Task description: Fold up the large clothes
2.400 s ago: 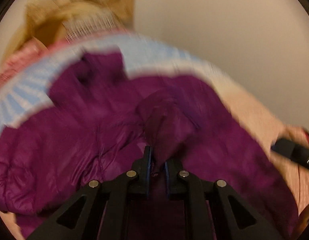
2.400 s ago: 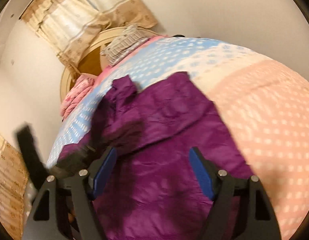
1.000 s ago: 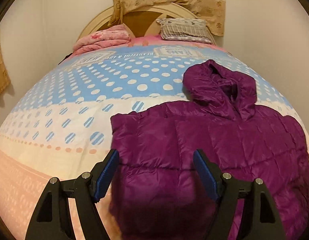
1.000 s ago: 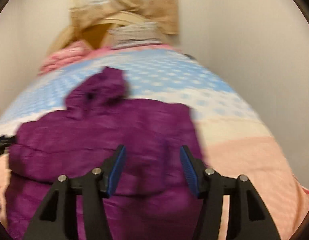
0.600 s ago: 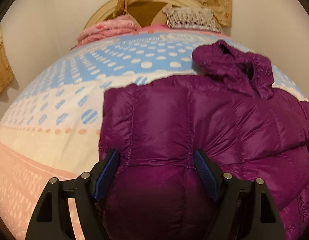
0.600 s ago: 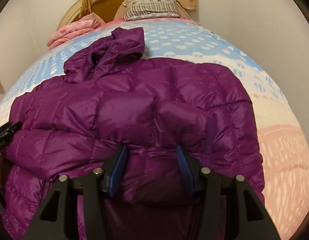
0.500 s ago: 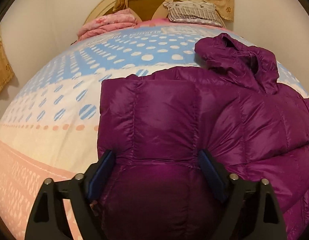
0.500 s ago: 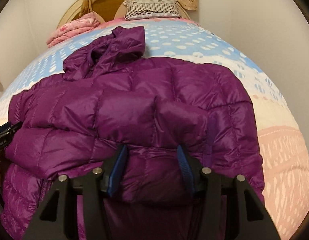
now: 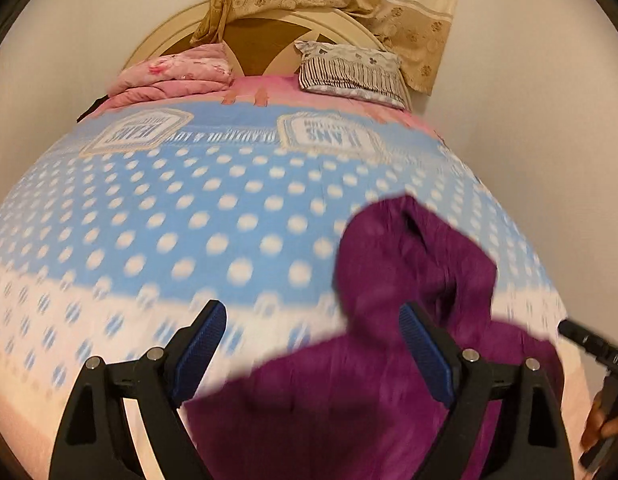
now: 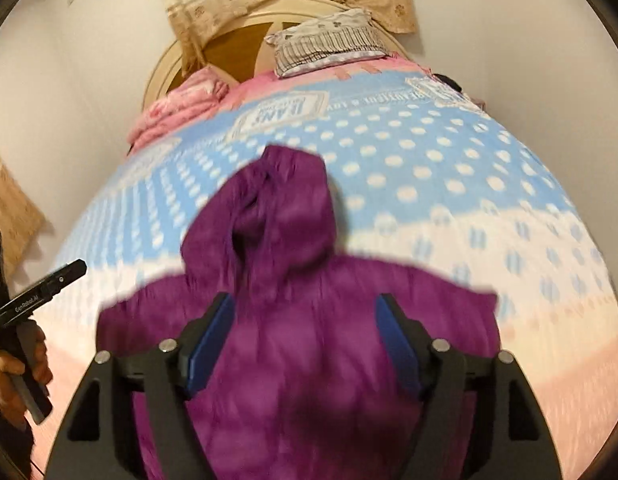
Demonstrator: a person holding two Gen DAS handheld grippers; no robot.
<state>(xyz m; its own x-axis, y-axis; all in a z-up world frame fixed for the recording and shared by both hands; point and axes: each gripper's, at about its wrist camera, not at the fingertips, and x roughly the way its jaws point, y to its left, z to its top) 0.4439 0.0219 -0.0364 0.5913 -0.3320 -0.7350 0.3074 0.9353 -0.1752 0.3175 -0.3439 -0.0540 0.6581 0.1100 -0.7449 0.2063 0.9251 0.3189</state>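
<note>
A purple hooded puffer jacket point(image 9: 369, 392) lies flat on the bed, hood pointing toward the headboard; it also shows in the right wrist view point(image 10: 305, 340). My left gripper point(image 9: 309, 340) is open and empty, held above the jacket's left shoulder edge. My right gripper point(image 10: 305, 336) is open and empty, held above the jacket's upper back just below the hood point(image 10: 269, 208). The right gripper's body shows at the right edge of the left wrist view point(image 9: 597, 352). The left gripper's body shows at the left edge of the right wrist view point(image 10: 33, 300). Both views are motion-blurred.
The bed has a blue, white and pink polka-dot cover point(image 9: 189, 208). A folded pink blanket point(image 9: 173, 76) and a striped pillow point(image 9: 349, 68) lie by the round headboard point(image 9: 261, 40). Walls close in on both sides.
Both grippers have pulled up and back from the jacket body, which they were pressed against half a second ago. The jacket now lies lower and farther in both views.
</note>
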